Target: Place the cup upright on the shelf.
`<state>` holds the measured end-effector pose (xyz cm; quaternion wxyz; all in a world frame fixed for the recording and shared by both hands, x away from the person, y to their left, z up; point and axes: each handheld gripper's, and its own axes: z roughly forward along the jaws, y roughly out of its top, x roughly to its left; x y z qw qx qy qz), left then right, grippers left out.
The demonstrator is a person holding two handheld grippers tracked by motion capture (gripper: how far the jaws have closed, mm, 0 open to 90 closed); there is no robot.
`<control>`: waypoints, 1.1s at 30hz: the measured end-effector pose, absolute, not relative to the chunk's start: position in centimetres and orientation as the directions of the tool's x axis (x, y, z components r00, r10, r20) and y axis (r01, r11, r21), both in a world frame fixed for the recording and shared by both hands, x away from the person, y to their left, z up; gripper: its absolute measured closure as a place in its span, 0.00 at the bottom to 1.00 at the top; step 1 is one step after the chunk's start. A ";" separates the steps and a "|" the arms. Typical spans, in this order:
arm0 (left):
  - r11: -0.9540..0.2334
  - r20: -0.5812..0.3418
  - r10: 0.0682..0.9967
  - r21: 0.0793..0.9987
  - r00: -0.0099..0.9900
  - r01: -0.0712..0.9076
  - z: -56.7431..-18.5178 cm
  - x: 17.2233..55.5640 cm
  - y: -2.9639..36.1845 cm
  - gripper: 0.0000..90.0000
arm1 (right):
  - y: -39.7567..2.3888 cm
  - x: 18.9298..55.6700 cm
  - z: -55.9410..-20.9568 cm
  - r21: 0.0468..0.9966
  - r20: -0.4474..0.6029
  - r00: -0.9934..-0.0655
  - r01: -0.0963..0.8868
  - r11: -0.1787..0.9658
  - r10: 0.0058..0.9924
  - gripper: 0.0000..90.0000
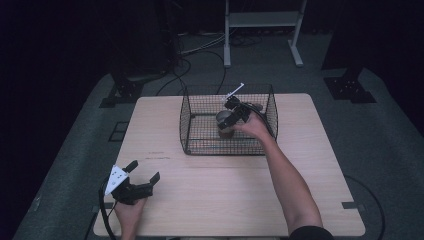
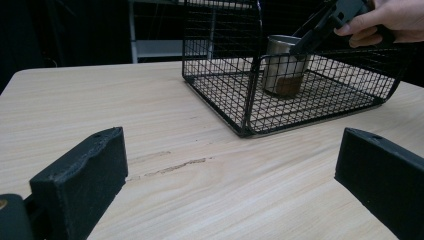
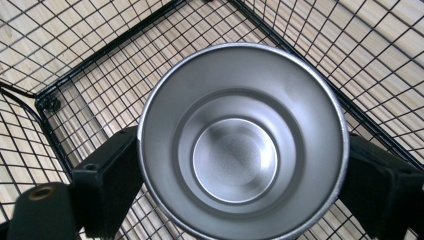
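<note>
All views share the wire basket.

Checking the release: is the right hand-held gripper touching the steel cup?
Cannot tell. In the right gripper view the steel cup hides where the right hand-held gripper would meet its wall.

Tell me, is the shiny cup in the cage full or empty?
Empty. The right gripper view looks straight down into the metal cup, and its bare bottom shows.

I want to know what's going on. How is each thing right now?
Cup: upright, empty, inside the basket.
Basket: open on top, standing on the table.
Right gripper: jaws either side of the cup; grip unclear.
Left gripper: open, holding nothing, low over the table.
</note>
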<state>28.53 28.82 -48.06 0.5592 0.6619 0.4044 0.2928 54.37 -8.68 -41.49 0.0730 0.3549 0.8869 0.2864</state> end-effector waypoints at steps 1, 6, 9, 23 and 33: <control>-0.048 -0.064 0.863 0.977 0.501 0.208 -48.1 28.5 28.8 0.00 | -8.7 54.3 -41.5 0.563 0.074 -0.736 0.588 0.581 0.673 0.13; -0.049 -0.062 0.865 0.977 0.497 0.207 -48.1 28.5 28.8 0.00 | -8.8 54.1 -41.2 0.583 0.065 -0.735 0.577 0.572 0.675 0.10; -0.048 -0.062 0.865 0.978 0.497 0.205 -48.0 28.5 28.7 0.00 | -8.9 54.0 -40.5 0.613 0.073 -0.731 0.569 0.548 0.678 0.09; -0.053 -0.059 0.865 0.977 0.499 0.206 -48.1 28.6 28.7 0.00 | -10.2 53.1 -38.0 0.667 0.105 -0.716 0.565 0.485 0.690 0.08; -0.054 -0.058 0.864 0.977 0.500 0.206 -48.1 28.6 28.6 0.00 | -10.9 51.4 -36.7 0.689 0.098 -0.716 0.551 0.472 0.692 0.08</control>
